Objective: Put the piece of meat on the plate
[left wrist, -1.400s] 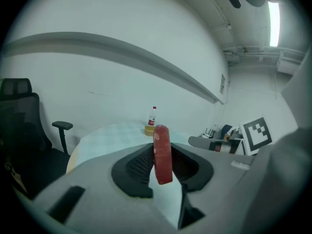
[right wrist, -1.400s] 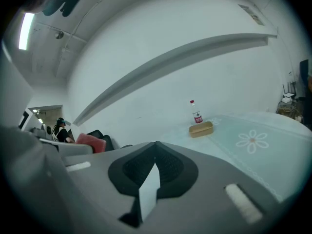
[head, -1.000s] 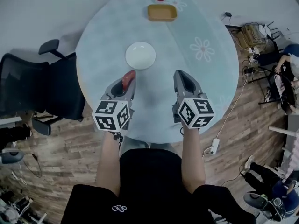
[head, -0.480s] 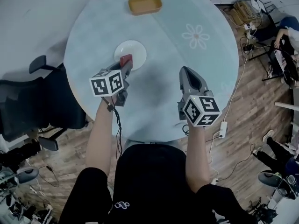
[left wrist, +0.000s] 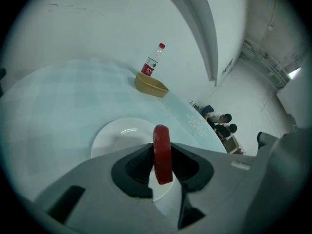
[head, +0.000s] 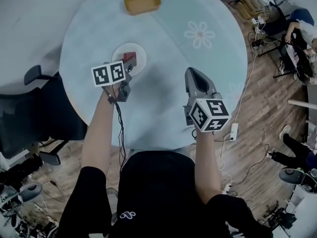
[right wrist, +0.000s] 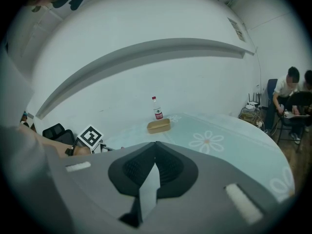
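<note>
Left tongs (head: 128, 67) are pinching the red piece of meat (left wrist: 162, 154) on edge, right over the white plate (left wrist: 114, 135) on the round surface (head: 163, 98). Right tongs (head: 194, 76) are pressed together, well off to the side. Farther back sit a tan tray (head: 142, 2) and, just beside it, a bottle (left wrist: 153, 62).

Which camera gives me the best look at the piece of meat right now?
The left gripper view: the piece of meat stands edge-on between the left gripper's pads, over the plate. The head view shows only its red tip past the gripper. The right gripper view doesn't show it.
</note>
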A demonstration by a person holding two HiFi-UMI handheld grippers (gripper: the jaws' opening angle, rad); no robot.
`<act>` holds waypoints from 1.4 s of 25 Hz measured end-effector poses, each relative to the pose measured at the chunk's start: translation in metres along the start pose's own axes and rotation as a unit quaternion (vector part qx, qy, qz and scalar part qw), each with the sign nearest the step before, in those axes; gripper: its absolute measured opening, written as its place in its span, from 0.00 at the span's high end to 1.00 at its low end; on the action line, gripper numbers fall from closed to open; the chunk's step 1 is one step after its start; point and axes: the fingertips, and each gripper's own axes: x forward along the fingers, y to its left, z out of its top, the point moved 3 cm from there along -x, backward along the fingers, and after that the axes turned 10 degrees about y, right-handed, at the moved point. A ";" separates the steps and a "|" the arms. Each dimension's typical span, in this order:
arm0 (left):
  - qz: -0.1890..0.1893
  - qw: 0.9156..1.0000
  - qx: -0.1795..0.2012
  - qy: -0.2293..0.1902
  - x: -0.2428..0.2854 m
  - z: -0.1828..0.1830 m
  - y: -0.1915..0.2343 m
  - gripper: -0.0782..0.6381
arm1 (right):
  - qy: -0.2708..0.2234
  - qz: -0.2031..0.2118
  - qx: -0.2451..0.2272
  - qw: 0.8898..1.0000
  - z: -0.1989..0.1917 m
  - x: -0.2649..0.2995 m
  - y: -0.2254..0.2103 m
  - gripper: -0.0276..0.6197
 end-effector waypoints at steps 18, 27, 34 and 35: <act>0.141 0.981 0.130 0.043 -0.001 0.001 0.014 0.64 | 0.005 0.001 -0.007 1.000 -0.006 -0.004 0.005 0.95; 0.146 0.982 0.112 -0.035 -0.033 0.001 0.010 0.59 | 0.005 0.010 -0.018 1.000 -0.009 -0.014 0.014 0.95; 0.142 0.967 0.051 -0.206 -0.123 -0.001 -0.038 0.74 | -0.015 0.049 -0.044 0.998 -0.003 -0.023 0.042 0.95; 0.147 0.962 0.045 -0.226 -0.137 -0.005 -0.044 0.76 | -0.018 0.056 -0.049 0.997 -0.001 -0.023 0.047 0.95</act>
